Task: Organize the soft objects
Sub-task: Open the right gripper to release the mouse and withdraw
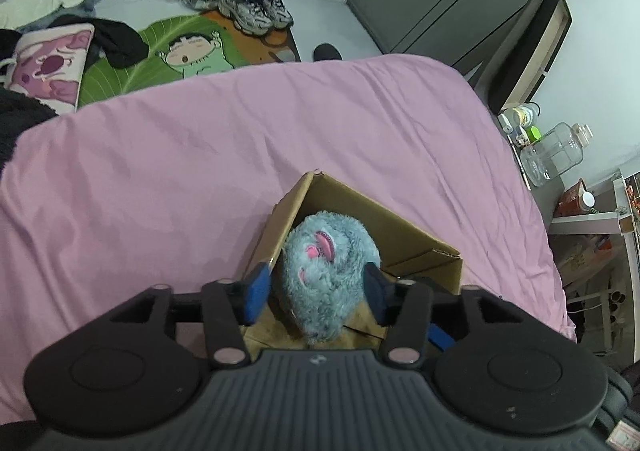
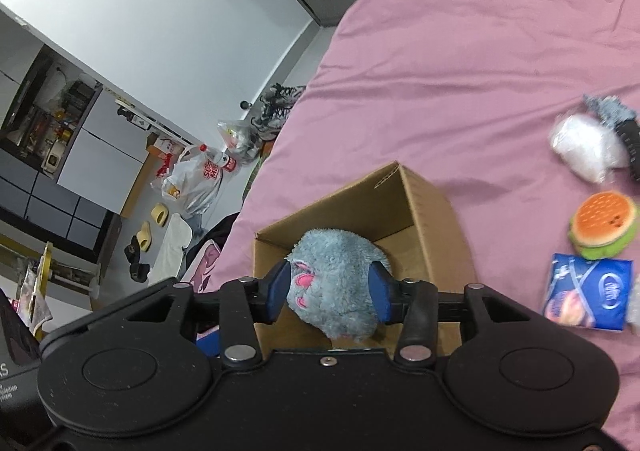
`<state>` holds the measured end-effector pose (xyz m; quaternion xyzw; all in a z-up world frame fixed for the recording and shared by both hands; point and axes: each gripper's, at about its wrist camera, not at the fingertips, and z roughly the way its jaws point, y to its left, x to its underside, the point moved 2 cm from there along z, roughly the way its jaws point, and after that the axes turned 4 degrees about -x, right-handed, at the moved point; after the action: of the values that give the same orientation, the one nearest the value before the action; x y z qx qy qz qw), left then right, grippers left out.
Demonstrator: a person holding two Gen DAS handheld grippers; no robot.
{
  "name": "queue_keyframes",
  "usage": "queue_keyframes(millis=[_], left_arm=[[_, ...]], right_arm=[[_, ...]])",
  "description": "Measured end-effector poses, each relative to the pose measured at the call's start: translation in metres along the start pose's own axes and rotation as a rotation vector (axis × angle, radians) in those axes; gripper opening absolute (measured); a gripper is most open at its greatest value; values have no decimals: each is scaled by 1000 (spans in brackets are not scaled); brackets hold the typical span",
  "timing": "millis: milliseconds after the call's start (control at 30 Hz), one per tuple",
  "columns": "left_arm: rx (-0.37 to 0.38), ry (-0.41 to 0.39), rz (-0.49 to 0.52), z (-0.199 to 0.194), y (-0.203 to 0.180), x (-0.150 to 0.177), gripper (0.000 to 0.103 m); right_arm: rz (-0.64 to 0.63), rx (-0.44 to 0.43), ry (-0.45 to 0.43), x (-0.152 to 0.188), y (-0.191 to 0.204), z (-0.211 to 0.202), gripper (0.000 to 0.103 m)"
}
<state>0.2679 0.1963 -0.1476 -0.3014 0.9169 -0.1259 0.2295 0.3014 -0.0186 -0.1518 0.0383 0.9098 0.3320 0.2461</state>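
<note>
Pink bed (image 2: 460, 51), cardboard box (image 2: 424, 203), burger plush (image 2: 604, 229), tissue pack (image 2: 588, 297)

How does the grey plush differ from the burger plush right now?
The grey plush is shaggy and blue-grey with pink marks; the burger plush is orange and green. The grey plush sits inside the cardboard box; the burger plush lies on the pink sheet. Both are soft toys.

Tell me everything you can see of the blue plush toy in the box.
The plush is shaggy grey-blue fur, rounded, with pink stitched patches on its side. It sits inside the open cardboard box on the pink bed, against the near left wall and rising above the rim. Both tongs, left and right, frame it with blue pads open beside the fur, not squeezing it. Its underside is hidden.
</note>
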Motion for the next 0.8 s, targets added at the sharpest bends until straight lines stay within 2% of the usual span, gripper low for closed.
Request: queue_keyframes(millis=[100,333,800], left_arm=[[3,-23,4,-9,-4,5,63],[17,-50,27,-25,-18,18,67],[53,-54,120,-40,-61,58,67]], right_arm=[[-20,10,-15,0,-3,-13,51],[-40,32,-65,2,-22,-51,62],[-7,76,-119,4,-79,-102,62]])
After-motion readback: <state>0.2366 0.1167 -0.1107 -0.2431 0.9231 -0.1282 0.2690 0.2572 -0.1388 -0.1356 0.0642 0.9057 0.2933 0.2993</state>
